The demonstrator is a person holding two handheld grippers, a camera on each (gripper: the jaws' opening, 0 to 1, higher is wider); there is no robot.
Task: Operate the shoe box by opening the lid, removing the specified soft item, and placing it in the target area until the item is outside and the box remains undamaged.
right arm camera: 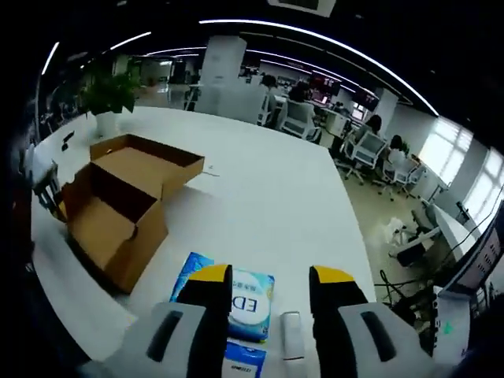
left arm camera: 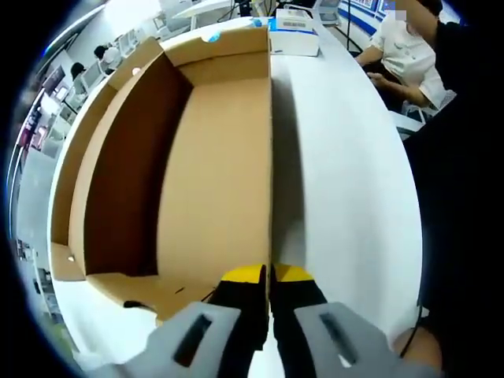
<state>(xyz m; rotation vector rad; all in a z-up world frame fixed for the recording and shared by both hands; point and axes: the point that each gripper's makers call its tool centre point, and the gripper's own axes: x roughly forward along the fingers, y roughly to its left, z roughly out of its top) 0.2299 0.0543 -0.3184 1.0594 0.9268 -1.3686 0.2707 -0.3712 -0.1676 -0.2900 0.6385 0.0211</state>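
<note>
the shoe box (right arm camera: 118,201) lies open on the white worktop (right arm camera: 268,189), its lid (left arm camera: 216,169) folded back flat. in the left gripper view the left claw (left arm camera: 268,276) is clenched on the lid's edge, yellow tips pressed together on the cardboard, holding it down. the right claw (right arm camera: 268,287) hangs released above the worktop, jaws well apart, with a blue and white soft pack (right arm camera: 236,303) lying flat on the worktop just below and between them, well clear of the box. judging by this, the item is out and the placing step is at its end. the next move likely calls for lifting the right claw straight off the pack and easing the left off the lid without creasing it.
</note>
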